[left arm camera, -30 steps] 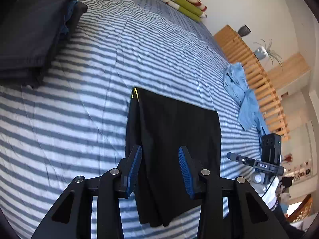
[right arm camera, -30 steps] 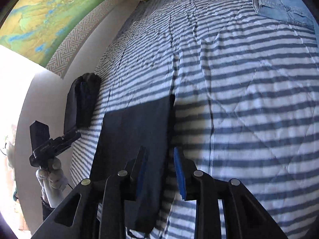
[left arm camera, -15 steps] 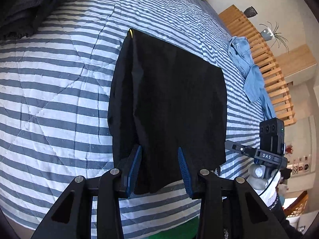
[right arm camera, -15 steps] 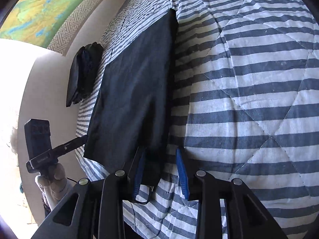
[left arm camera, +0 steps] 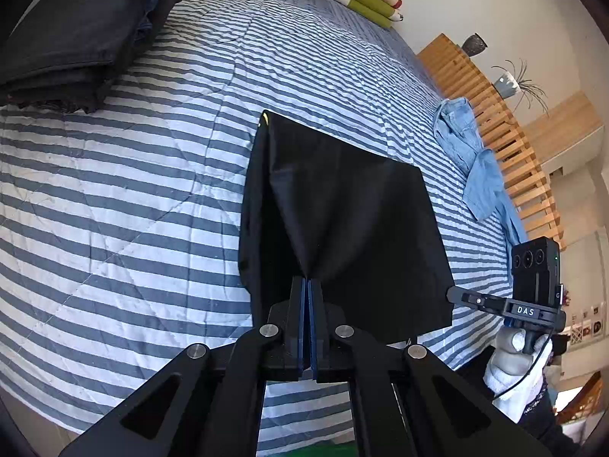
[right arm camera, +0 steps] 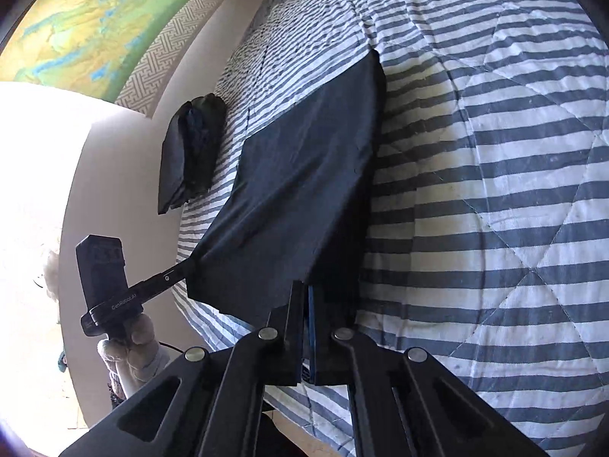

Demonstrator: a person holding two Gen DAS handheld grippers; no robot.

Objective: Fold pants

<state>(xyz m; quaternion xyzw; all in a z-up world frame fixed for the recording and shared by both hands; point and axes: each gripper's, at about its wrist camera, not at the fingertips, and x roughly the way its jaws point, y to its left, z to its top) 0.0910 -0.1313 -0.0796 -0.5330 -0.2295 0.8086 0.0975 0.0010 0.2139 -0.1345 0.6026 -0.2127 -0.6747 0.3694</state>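
Left of the black, half-folded pants on the blue-and-white striped quilt lies a stack of dark folded clothes. Your left gripper and right gripper each pinch a near corner, likely to lift that edge for another fold; half a second ago both were spread.
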